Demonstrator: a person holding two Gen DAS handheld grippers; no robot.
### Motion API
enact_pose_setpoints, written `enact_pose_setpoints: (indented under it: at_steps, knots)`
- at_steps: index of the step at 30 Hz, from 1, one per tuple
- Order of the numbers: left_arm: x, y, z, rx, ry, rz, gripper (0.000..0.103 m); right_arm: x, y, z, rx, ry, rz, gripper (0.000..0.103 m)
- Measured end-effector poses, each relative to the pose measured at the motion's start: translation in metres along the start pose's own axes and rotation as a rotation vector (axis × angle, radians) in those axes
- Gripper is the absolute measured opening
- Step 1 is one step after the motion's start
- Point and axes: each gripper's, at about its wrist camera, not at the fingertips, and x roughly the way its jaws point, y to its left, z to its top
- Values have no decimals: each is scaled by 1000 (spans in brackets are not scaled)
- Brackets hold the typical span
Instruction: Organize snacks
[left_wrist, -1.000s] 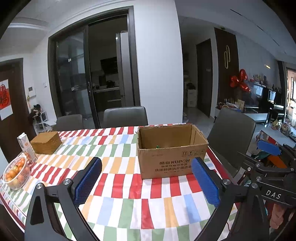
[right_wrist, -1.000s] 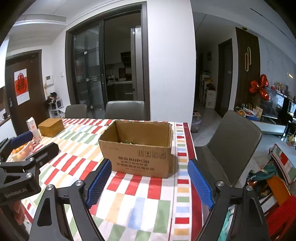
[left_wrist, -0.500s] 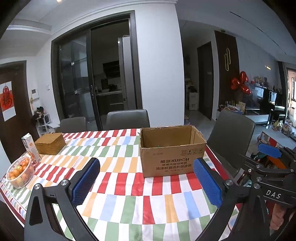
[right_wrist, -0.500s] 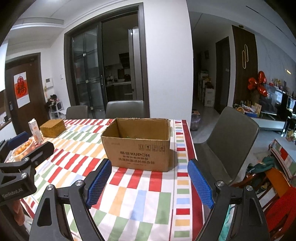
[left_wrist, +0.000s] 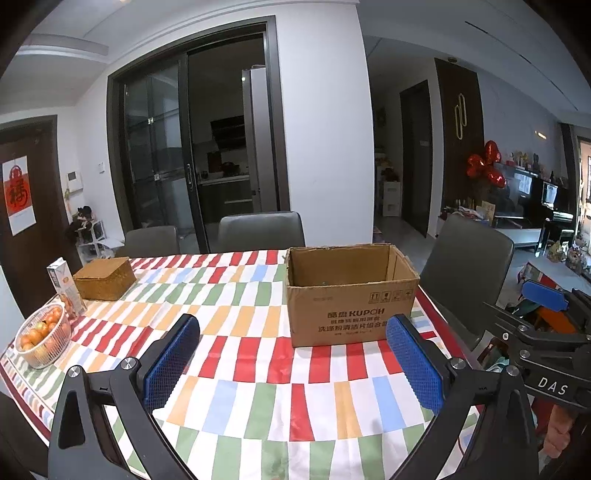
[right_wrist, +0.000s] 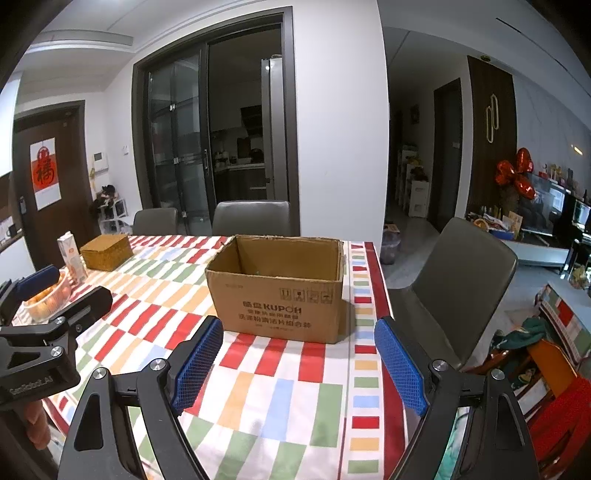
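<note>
both the left gripper (left_wrist: 291, 354) and right gripper (right_wrist: 297, 354) hover level, jaws apart and empty, over the checkered tabletop (left_wrist: 258, 391), the open brown cardboard box (left_wrist: 349, 291) at 12 o'clock, its contents unclear.

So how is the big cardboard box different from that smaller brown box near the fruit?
The cardboard box is open-topped, while the woven box is closed by a lid. The cardboard box is larger and taller, the woven box low. The cardboard box carries printed lettering, the woven box none. Both are brown and sit on the striped tablecloth.
</note>
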Motion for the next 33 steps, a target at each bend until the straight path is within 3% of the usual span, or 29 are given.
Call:
enact_pose_setpoints:
  at_steps: [33]
  knots:
    - [7,4,-2,-7,32,21,103,9,3,0,-12,26,7,85]
